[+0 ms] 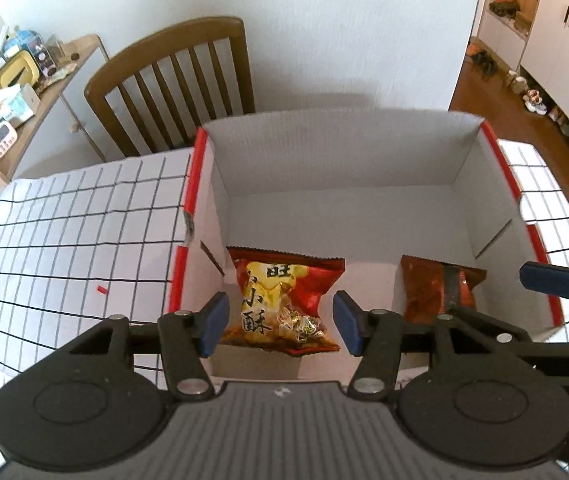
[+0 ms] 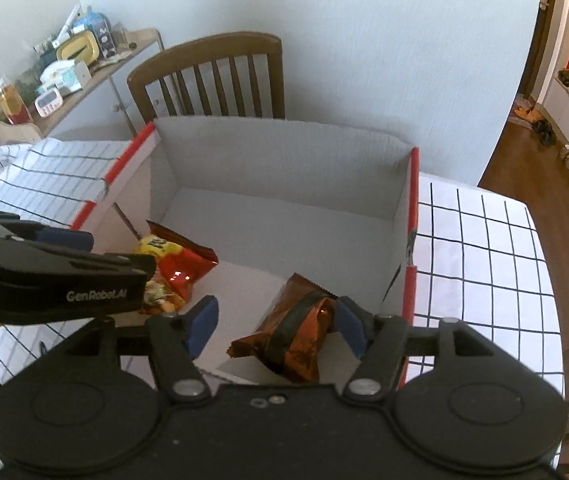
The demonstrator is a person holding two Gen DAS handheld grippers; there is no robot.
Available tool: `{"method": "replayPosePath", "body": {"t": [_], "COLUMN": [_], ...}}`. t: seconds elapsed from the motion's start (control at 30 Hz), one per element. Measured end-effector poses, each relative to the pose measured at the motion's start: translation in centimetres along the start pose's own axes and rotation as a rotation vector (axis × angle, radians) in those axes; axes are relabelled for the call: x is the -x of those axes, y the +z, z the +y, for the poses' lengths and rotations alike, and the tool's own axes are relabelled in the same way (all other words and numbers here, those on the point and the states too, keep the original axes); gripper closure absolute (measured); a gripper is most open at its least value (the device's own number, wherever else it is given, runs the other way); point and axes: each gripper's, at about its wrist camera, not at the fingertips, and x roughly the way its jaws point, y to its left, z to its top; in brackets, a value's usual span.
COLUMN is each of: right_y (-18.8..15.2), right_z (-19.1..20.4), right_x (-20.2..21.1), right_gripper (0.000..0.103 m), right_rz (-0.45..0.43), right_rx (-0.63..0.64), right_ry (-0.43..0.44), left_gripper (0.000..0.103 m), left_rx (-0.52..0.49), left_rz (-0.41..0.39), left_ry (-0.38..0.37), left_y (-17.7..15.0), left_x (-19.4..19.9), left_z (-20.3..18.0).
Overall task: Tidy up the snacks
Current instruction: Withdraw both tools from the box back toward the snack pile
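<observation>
A white cardboard box (image 1: 324, 152) with red edges stands on the checked tablecloth. On its floor lie a red and yellow snack bag (image 1: 284, 280) at the near left and a brown snack bag (image 1: 424, 292) at the near right. My left gripper (image 1: 280, 322) hovers over the red and yellow bag, open, with gaps between its blue pads and the bag. In the right wrist view my right gripper (image 2: 276, 324) is open above the brown bag (image 2: 288, 340); its right pad is close to the bag and its left pad is well apart. The box wall (image 2: 284, 160) rises behind.
A wooden chair (image 1: 176, 80) stands behind the box against the wall. A side cabinet (image 1: 44, 92) crowded with small items is at the far left. The checked tablecloth (image 1: 64, 240) spreads on both sides of the box, with a small red scrap (image 1: 101, 289) on it. The wooden floor (image 2: 524, 184) lies to the right.
</observation>
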Motion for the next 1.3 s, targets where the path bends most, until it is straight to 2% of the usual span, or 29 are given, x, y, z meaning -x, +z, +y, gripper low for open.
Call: {"method": "replayPosePath", "body": {"t": [0.3, 0.57, 0.97, 1.1, 1.3], "right_y": [-0.5, -2.5, -6.7, -8.5, -11.1], "right_z": [0.5, 1.6, 3.9, 4.5, 5.5], "right_x": [5.1, 9.4, 14.8, 16.2, 17.6], "right_gripper": [0.03, 0.025, 0.02, 0.018, 0.015], "right_rz": [-0.084, -0.14, -0.195, -0.206, -0.222], "right_rx": [-0.01, -0.024, -0.002, -0.003, -0.005], "right_ry": [0.02, 0.037, 0.082, 0.101, 0.117], "left_gripper": [0.047, 0.047, 0.046, 0.039, 0.039], "left_rx": [-0.006, -0.008, -0.001, -0.007, 0.004], "left_rz": [-0.092, -0.166, -0.224, -0.24, -0.248], "left_ry": [-0.026, -0.061, -0.107, -0.117, -0.137], "left_y": [-1.3, -4.0, -10.4, -12.9, -16.0], "left_x": [5.8, 10.9, 16.4, 17.7, 18.9], "left_z": [0.5, 1.2, 2.3, 2.5, 3.2]}}
